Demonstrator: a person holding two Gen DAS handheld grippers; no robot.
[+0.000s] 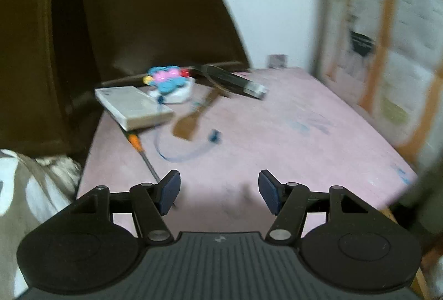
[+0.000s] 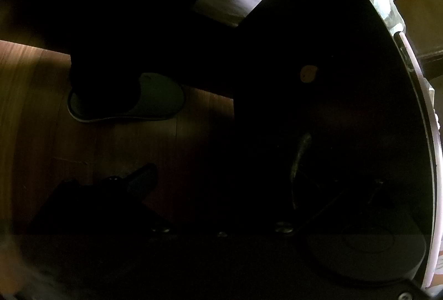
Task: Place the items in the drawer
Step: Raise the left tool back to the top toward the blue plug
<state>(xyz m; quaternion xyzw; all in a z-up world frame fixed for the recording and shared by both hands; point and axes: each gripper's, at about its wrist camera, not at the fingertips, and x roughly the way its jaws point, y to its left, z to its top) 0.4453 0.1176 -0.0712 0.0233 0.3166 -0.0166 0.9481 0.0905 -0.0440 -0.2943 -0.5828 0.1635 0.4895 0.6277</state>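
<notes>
From my left wrist view I count, on one pink table [image 1: 290, 133]: one white box [image 1: 133, 107], one colourful toy [image 1: 167, 79], one screwdriver [image 1: 141, 150], one brown spatula [image 1: 196, 117], one blue cable [image 1: 185, 150] and one black bar-shaped thing [image 1: 235, 81]; the blur keeps me from naming it better. Two blue pads [image 1: 169, 190] show on that gripper. My right wrist view is very dark: one slipper [image 2: 130, 99], one pale round knob [image 2: 308, 74].

My right gripper [image 2: 221, 183] sits in deep shadow; finger spacing indeterminate. Grey slipper with pale sole [image 2: 130, 99] rests on brown wooden plank floor [image 2: 33, 95]. Dark cabinet panel [image 2: 346, 78] at right.
</notes>
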